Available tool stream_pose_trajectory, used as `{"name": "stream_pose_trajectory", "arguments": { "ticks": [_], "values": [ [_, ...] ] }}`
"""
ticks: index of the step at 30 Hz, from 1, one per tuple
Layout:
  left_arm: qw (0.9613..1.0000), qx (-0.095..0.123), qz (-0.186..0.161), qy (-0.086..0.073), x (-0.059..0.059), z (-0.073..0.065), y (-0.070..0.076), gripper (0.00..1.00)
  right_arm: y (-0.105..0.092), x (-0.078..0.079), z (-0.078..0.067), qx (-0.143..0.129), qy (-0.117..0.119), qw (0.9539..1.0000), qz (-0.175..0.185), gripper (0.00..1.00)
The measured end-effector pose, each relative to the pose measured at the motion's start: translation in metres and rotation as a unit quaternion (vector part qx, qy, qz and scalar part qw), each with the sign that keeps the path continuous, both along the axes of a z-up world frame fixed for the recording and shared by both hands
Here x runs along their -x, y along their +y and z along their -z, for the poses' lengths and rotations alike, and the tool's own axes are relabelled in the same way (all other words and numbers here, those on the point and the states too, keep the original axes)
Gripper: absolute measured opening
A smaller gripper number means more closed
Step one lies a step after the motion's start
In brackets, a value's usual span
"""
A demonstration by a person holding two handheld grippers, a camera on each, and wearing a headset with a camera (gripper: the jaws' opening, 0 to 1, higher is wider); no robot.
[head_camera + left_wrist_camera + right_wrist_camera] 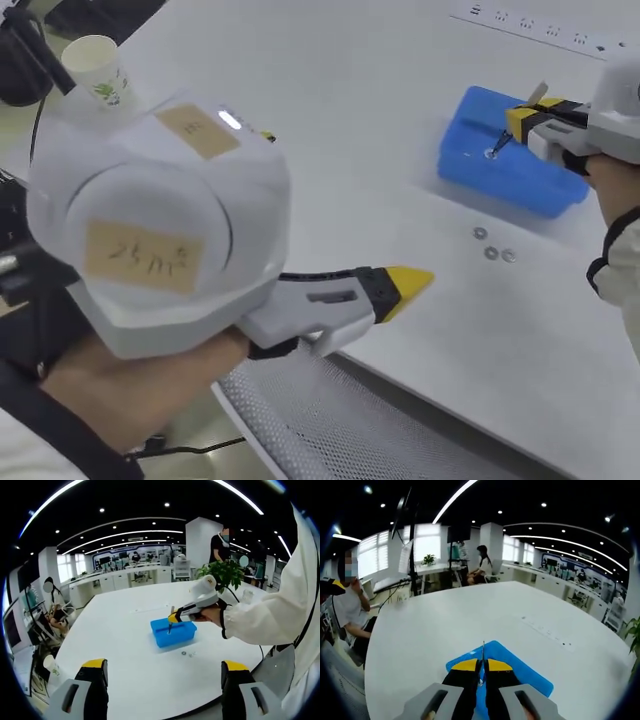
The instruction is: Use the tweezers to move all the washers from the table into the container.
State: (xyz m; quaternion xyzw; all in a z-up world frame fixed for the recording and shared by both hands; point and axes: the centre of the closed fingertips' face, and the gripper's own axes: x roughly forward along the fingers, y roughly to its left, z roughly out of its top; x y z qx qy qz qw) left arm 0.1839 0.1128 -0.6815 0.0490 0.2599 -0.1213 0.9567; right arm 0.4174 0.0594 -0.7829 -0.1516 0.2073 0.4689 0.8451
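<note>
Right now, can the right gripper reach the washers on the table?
Probably yes: the right gripper, tweezers over the container, is close to the washers on bare table, with nothing between.

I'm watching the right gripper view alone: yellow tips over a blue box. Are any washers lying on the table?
Observer: Yes, the head view shows three washers on the table, beside the container, not touching it.
Operator: What's the other gripper doing?
Observer: The left gripper is open and holds nothing, at the table's near edge.
Operator: Is anything in the tweezers?
Observer: In the head view a small ring sits at the tip of the tweezers, which the right gripper clamps; likely a washer, too small to be sure.
</note>
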Motion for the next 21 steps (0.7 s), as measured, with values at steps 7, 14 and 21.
{"name": "stream_pose_trajectory", "arguments": {
  "ticks": [7,14,21],
  "values": [
    [1.0000,0.000,-0.002,0.004,0.000,0.001,0.001,0.96,0.006,-0.003,0.010,0.007,-0.001,0.9999,-0.007,0.01],
    [0.9999,-0.004,-0.001,0.010,0.001,0.006,0.003,0.96,0.008,0.002,0.015,0.011,0.011,0.9999,-0.007,0.01],
    [0.9999,0.000,-0.002,0.013,0.001,0.008,0.002,0.96,0.009,0.004,0.020,0.012,0.022,0.9997,-0.003,0.01]
  ]
}}
